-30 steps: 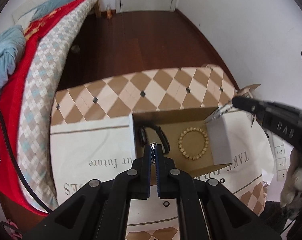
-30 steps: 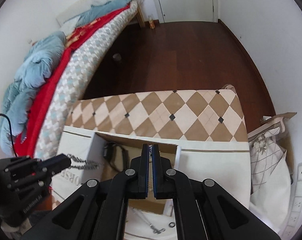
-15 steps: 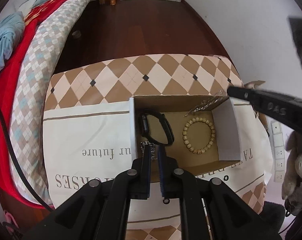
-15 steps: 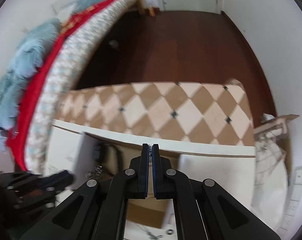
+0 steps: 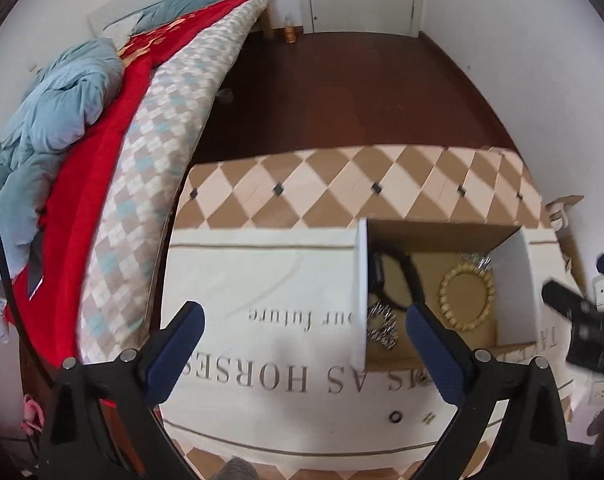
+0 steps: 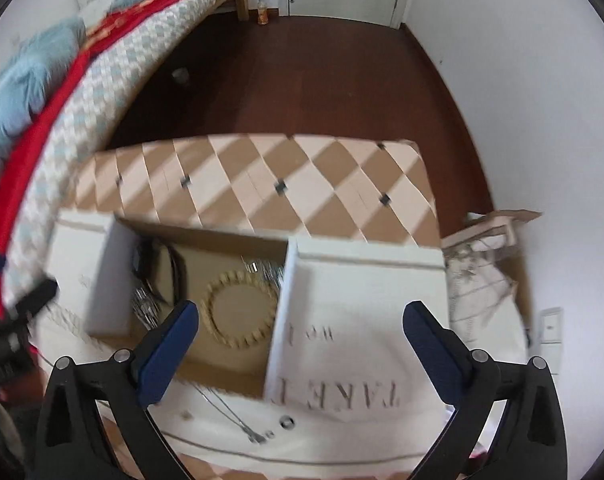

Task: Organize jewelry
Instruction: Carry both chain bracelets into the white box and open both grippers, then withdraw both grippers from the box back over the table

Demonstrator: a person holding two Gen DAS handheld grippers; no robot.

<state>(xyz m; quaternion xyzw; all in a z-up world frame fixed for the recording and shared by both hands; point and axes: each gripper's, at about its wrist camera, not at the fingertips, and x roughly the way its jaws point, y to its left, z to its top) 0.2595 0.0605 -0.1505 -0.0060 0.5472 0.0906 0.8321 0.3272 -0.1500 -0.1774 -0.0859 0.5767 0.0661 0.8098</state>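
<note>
Left gripper [image 5: 303, 312], right gripper [image 6: 300, 312] angled steeply down, jaws opening, empty.

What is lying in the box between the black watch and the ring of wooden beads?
Nothing; bare cardboard floor of the box separates the black watch from the bead bracelet. The right wrist view shows it best. Silver chains lie elsewhere in the box.
</note>
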